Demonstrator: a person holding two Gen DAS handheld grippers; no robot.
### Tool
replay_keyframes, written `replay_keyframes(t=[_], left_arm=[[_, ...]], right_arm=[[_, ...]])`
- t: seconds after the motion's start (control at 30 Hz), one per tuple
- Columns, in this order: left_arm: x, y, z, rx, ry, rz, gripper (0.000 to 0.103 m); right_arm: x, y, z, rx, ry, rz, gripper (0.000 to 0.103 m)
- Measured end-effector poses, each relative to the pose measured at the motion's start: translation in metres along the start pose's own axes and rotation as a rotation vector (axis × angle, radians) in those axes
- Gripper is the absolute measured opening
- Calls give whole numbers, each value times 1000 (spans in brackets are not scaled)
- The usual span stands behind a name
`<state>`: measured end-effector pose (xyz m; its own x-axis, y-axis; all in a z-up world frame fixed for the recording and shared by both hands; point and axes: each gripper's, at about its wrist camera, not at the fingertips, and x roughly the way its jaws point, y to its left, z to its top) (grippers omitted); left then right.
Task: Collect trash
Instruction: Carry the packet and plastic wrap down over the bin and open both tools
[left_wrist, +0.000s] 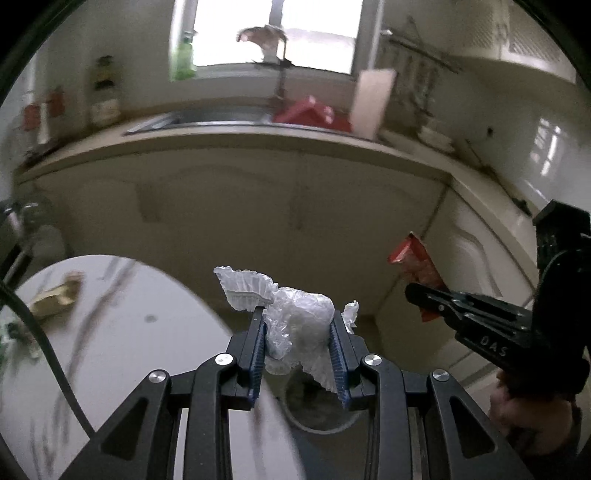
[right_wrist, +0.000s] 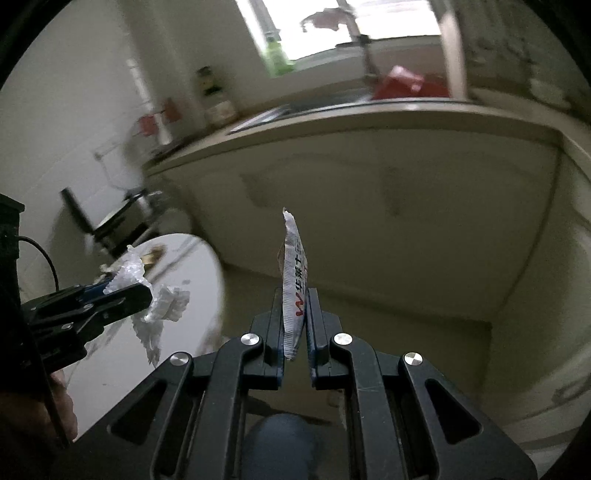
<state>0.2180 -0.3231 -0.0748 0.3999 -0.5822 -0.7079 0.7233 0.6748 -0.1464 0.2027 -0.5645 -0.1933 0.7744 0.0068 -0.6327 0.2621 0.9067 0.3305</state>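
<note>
The left gripper (left_wrist: 299, 332) pinches a crumpled white wrapper (left_wrist: 295, 317) over the bin (left_wrist: 321, 413) below. The right gripper (right_wrist: 295, 314) is shut tight on a flat snack packet (right_wrist: 293, 291). The loose wrapper could slip out and miss the bin.

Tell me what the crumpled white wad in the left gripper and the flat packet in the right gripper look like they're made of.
Crumpled white wad: seemingly thin translucent plastic film plus pleated white paper, like a baking cup; light passes through its glossy crinkles. Flat packet: probably printed plastic or foil laminate; it stands stiff and thin, torn at the top, red on its other side.
</note>
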Motion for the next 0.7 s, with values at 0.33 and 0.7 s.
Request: replay_keyframes(t=[0.33, 0.7], left_arm=[[99, -41, 17, 64, 148, -34, 28], [205, -57, 17, 113, 316, -19, 28]], right_arm=[[29, -96, -29, 129, 93, -71, 9], [103, -165, -91, 276, 284, -78, 9]])
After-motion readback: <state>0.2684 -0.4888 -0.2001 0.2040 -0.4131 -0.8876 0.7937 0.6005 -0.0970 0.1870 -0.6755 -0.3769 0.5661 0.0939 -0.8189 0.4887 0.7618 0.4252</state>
